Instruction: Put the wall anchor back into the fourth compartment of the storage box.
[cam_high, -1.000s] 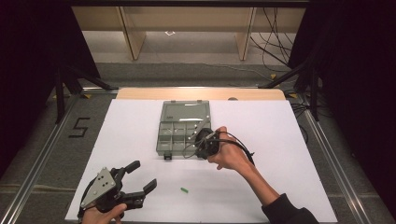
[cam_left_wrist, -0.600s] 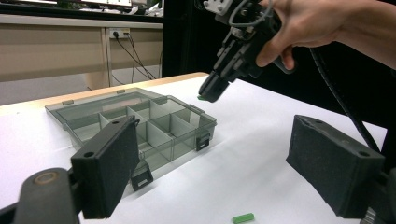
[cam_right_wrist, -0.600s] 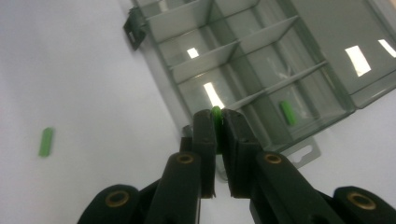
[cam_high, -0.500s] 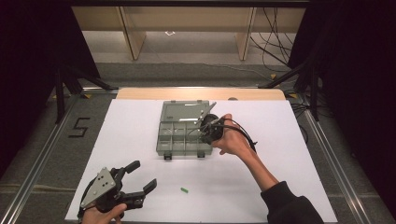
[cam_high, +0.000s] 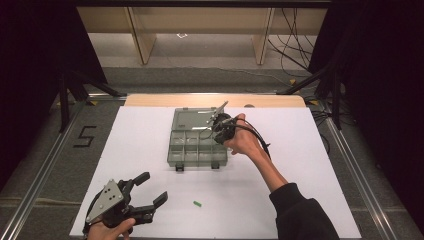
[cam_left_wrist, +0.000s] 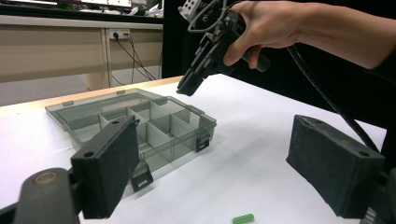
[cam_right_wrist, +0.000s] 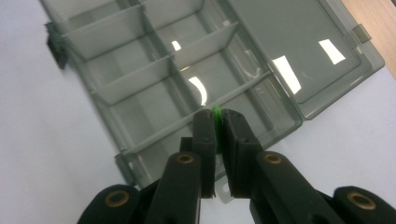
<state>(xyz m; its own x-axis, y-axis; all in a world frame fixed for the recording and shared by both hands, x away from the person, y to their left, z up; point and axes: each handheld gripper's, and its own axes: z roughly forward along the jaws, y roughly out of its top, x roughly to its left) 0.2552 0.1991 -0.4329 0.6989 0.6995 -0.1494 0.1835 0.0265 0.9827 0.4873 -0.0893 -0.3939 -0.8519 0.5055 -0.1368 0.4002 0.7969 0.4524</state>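
Carrying a small green piece (cam_right_wrist: 216, 113) pinched between its closed jaws, the right gripper (cam_right_wrist: 216, 122) hovers over the open compartment box (cam_high: 196, 150). Next, judged: lower into one cell and release. The left gripper (cam_high: 142, 192) rests wide open near a second green piece (cam_high: 197, 203).

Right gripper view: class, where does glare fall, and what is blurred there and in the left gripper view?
Right gripper view: bright glare patches on the clear box lid and dividers; near jaws soft. Left gripper view: its own jaws blurred, box sharper.
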